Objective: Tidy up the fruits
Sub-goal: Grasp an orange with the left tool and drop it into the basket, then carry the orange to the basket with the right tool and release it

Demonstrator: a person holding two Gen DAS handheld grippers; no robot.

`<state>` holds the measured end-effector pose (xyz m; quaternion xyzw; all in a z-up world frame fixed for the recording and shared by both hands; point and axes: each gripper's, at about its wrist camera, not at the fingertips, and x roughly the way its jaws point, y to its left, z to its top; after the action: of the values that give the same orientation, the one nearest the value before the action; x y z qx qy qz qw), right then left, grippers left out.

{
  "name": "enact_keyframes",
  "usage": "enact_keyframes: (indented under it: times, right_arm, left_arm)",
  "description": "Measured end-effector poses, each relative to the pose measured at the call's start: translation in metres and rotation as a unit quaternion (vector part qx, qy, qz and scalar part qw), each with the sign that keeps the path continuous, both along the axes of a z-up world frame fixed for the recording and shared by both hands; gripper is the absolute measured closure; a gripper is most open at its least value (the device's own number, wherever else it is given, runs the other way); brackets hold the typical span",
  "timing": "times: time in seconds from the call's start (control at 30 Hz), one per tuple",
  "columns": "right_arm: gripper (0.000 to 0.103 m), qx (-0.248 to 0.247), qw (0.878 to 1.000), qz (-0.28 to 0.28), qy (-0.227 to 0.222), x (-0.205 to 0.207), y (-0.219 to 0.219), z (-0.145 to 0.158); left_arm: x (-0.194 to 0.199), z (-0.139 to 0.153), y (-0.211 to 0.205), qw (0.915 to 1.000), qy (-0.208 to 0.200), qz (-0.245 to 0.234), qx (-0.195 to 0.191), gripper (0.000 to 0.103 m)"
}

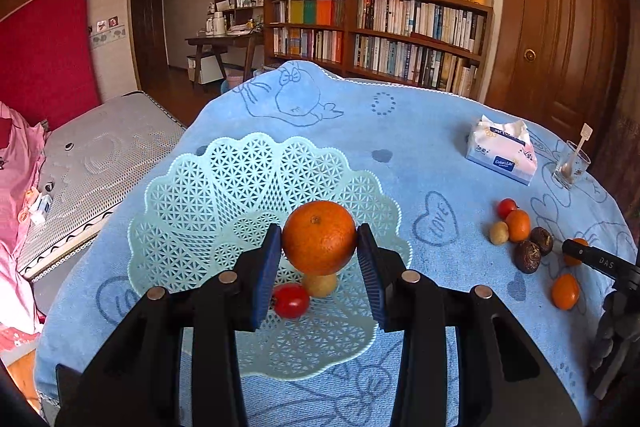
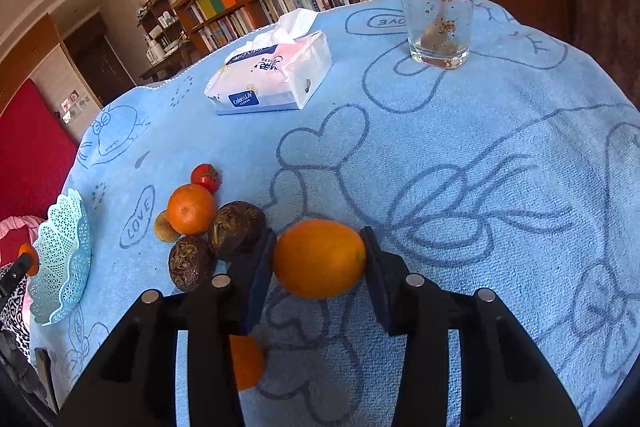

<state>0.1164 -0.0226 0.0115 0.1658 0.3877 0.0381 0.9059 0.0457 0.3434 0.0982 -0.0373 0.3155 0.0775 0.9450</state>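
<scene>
The orange (image 1: 319, 237) is clamped between the pads of the left gripper (image 1: 319, 259), above the basket (image 1: 224, 195), which holds a tomato (image 1: 291, 300) and a yellow fruit (image 1: 320, 284). The basket sits at the table's left edge. The right gripper (image 2: 320, 267) is closed on a kumquat (image 2: 319, 258), just above the blue cloth (image 2: 480, 167). Beside it, toward the basket, lies a fruit cluster (image 2: 200, 223). A tissue pack (image 2: 270, 77) and a glass (image 2: 439, 25) stand toward the far edge.
</scene>
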Motion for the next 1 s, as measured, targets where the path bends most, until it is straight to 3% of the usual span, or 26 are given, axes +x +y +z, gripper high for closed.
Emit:
enact_keyframes:
  times: [0.13, 0.2, 0.23, 0.53, 1.0]
  right_arm:
    - [0.06, 0.0, 1.0, -0.003, -0.001, -0.001, 0.0, 0.001]
    - [0.06, -0.002, 1.0, -0.004, -0.002, -0.001, 0.0, 0.001]
    - [0.06, -0.002, 1.0, -0.004, -0.002, -0.002, 0.0, 0.001]
    - [0.06, -0.004, 1.0, 0.019, -0.018, -0.016, 0.023, 0.017]
    - [0.06, 0.023, 0.988, 0.15, -0.04, -0.031, 0.14, 0.062]
  left_arm:
    - [-0.008, 0.001, 0.024, 0.9993, -0.005, 0.037, 0.001, 0.06]
    - [-0.012, 0.005, 0.035, 0.9985, -0.013, 0.053, -0.002, 0.029]
    - [-0.014, 0.007, 0.039, 0.998, -0.02, 0.059, -0.002, 0.024]
    - [-0.028, 0.013, 0.059, 0.9962, -0.035, 0.079, 0.008, 0.017]
    - [-0.036, 0.006, 0.078, 0.997, -0.037, 0.067, -0.012, 0.011]
